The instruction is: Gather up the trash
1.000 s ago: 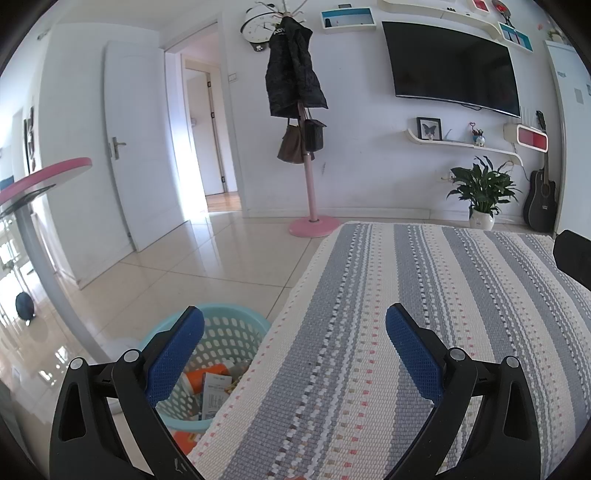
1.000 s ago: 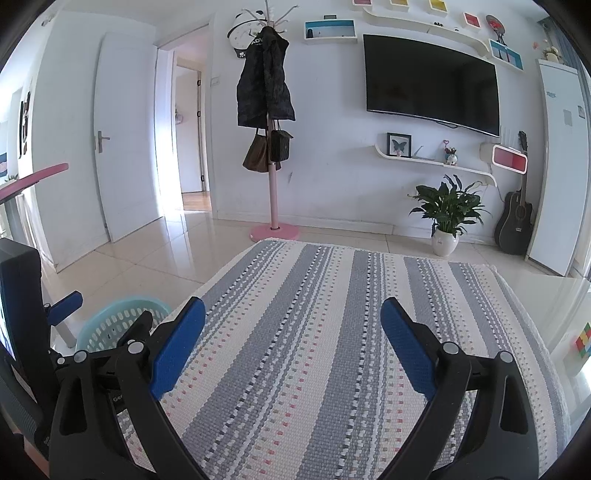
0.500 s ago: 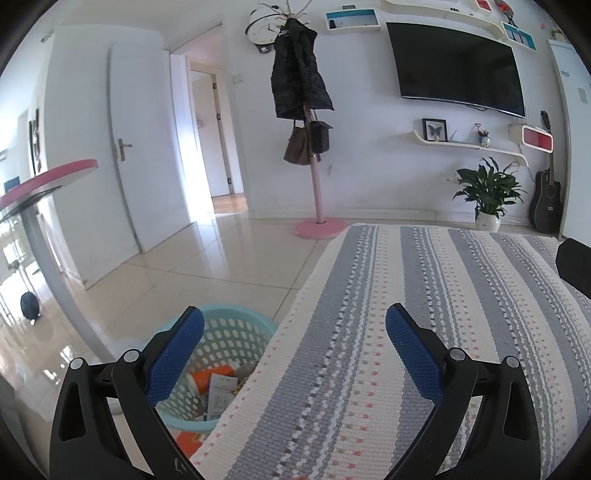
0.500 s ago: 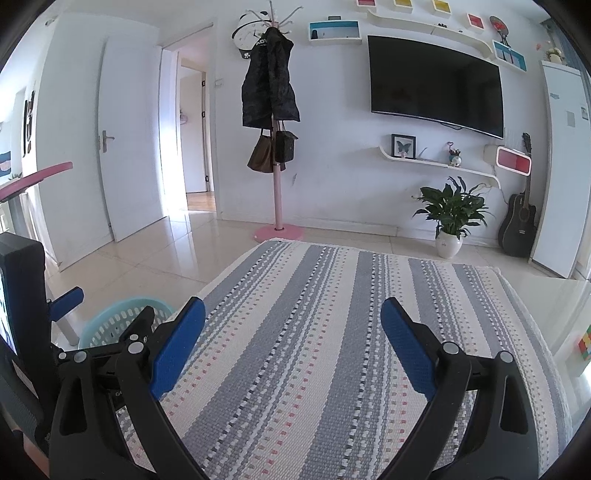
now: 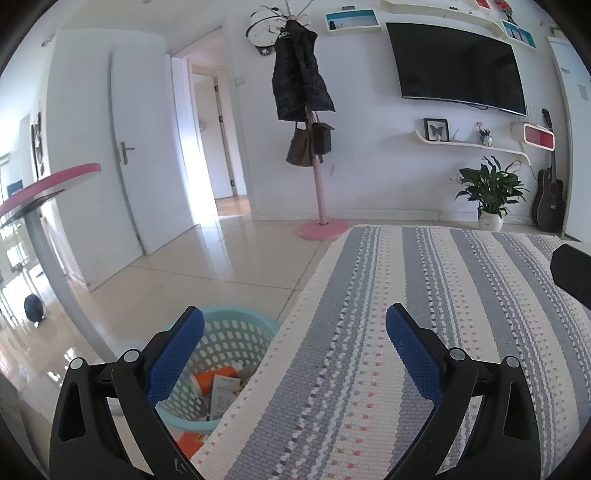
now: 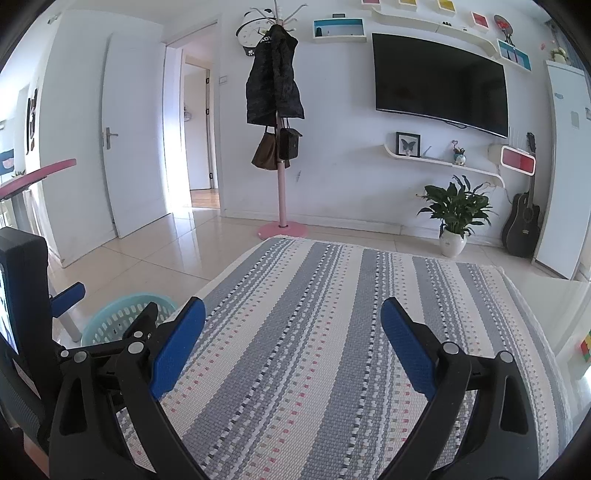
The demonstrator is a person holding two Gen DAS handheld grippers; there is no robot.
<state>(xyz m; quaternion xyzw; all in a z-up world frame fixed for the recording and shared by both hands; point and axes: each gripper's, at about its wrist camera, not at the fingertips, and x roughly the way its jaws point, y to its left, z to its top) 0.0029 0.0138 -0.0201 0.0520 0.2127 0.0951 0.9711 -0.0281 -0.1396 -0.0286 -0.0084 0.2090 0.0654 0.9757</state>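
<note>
Below and left of the left tool (image 5: 295, 350), a teal basket (image 5: 236, 328) with trash (image 5: 221, 387) stood beside the striped desk (image 5: 424, 314). Both tools, right one (image 6: 293, 349) included, hung wide open, holding nothing.

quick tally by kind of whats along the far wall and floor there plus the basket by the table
tv: 1
coat stand: 1
hanging bags: 2
wall clock: 1
potted plant: 1
guitar: 1
framed butterfly: 1
teal basket: 1, with trash inside
total: 9
</note>
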